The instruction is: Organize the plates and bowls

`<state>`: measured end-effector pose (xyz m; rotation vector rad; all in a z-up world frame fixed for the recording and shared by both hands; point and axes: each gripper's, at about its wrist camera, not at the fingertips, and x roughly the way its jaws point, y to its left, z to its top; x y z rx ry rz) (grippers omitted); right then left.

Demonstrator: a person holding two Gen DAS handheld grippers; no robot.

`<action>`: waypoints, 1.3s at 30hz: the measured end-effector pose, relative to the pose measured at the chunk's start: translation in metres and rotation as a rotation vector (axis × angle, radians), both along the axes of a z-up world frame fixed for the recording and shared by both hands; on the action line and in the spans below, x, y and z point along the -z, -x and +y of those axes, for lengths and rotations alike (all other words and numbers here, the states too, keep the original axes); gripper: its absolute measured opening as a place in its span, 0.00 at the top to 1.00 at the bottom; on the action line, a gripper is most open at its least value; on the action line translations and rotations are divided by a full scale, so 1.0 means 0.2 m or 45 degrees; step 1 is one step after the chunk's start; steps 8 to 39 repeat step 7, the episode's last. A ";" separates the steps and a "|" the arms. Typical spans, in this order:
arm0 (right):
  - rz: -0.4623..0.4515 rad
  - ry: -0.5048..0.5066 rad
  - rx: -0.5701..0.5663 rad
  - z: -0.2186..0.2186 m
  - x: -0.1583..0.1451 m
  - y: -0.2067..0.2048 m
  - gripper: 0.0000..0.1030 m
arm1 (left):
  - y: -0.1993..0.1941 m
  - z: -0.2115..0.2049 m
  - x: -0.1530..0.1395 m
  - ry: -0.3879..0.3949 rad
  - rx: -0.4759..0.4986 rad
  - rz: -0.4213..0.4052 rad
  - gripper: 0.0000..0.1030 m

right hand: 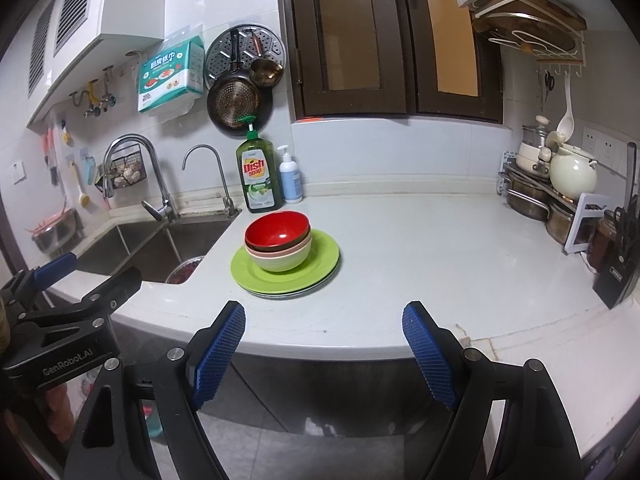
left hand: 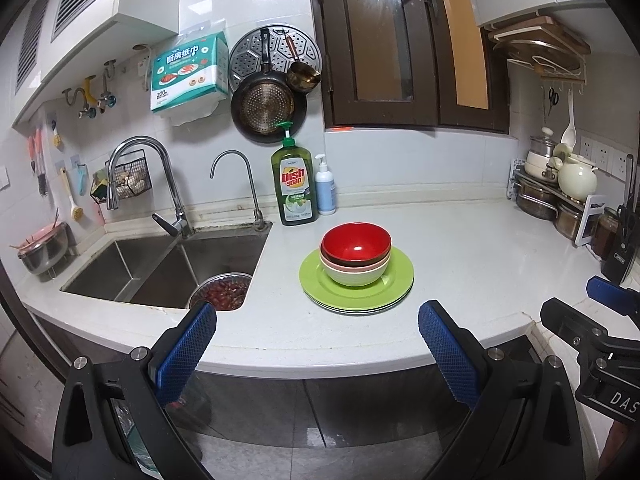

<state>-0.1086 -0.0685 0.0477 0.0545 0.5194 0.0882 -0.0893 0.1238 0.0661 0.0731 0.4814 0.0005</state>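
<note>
Nested bowls (left hand: 355, 254), red on top, sit on the stacked green plates (left hand: 356, 280) mid-bench (left hand: 480, 264), near the sink (left hand: 160, 268) corner. Left gripper (left hand: 318, 344) and right gripper (right hand: 324, 344) hang off the front edge, jaws wide, empty.

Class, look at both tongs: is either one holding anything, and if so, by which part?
Nothing is held. The left tongs and right tongs are both open and empty, short of the stacked bowls and plates.
</note>
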 end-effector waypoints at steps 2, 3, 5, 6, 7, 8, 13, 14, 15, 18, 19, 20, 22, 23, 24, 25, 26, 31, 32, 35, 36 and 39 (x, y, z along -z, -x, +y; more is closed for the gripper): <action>-0.002 0.000 0.002 0.01 -0.01 0.00 0.21 | 0.00 0.00 0.00 0.000 -0.001 -0.002 0.00; -0.003 0.000 0.002 0.01 -0.01 0.01 0.21 | 0.00 0.01 0.00 0.000 0.002 0.000 0.00; -0.004 0.000 0.004 0.01 -0.01 0.01 0.21 | 0.00 0.01 0.00 0.002 0.005 -0.004 0.00; -0.003 -0.001 0.005 0.02 -0.01 0.01 0.21 | 0.00 0.01 -0.01 0.001 0.004 -0.006 0.00; -0.004 -0.002 0.010 0.02 -0.02 0.01 0.21 | -0.01 0.01 -0.01 0.000 0.004 -0.007 0.00; -0.004 -0.002 0.010 0.02 -0.02 0.01 0.21 | -0.01 0.01 -0.01 0.000 0.004 -0.007 0.00; -0.004 -0.002 0.010 0.02 -0.02 0.01 0.21 | -0.01 0.01 -0.01 0.000 0.004 -0.007 0.00; -0.004 -0.002 0.010 0.02 -0.02 0.01 0.21 | -0.01 0.01 -0.01 0.000 0.004 -0.007 0.00; -0.004 -0.002 0.010 0.02 -0.02 0.01 0.21 | -0.01 0.01 -0.01 0.000 0.004 -0.007 0.00; -0.004 -0.002 0.010 0.02 -0.02 0.01 0.21 | -0.01 0.01 -0.01 0.000 0.004 -0.007 0.00; -0.004 -0.002 0.010 0.02 -0.02 0.01 0.21 | -0.01 0.01 -0.01 0.000 0.004 -0.007 0.00; -0.004 -0.002 0.010 0.02 -0.02 0.01 0.21 | -0.01 0.01 -0.01 0.000 0.004 -0.007 0.00; -0.004 -0.002 0.010 0.02 -0.02 0.01 0.21 | -0.01 0.01 -0.01 0.000 0.004 -0.007 0.00; -0.004 -0.002 0.010 0.02 -0.02 0.01 0.21 | -0.01 0.01 -0.01 0.000 0.004 -0.007 0.00; -0.004 -0.002 0.010 0.02 -0.02 0.01 0.21 | -0.01 0.01 -0.01 0.000 0.004 -0.007 0.00; -0.004 -0.002 0.010 0.02 -0.02 0.01 0.21 | -0.01 0.01 -0.01 0.000 0.004 -0.007 0.00; -0.004 -0.002 0.010 0.02 -0.02 0.01 0.21 | -0.01 0.01 -0.01 0.000 0.004 -0.007 0.00; -0.004 -0.002 0.010 0.02 -0.02 0.01 0.21 | -0.01 0.01 -0.01 0.000 0.004 -0.007 0.00; -0.004 -0.002 0.010 0.02 -0.02 0.01 0.21 | -0.01 0.01 -0.01 0.000 0.004 -0.007 0.00; -0.004 -0.002 0.010 0.02 -0.02 0.01 0.21 | -0.01 0.01 -0.01 0.000 0.004 -0.007 0.00; -0.004 -0.002 0.010 0.02 -0.02 0.01 0.21 | -0.01 0.01 -0.01 0.000 0.004 -0.007 0.00; -0.004 -0.002 0.010 0.02 -0.02 0.01 0.21 | -0.01 0.01 -0.01 0.000 0.004 -0.007 0.00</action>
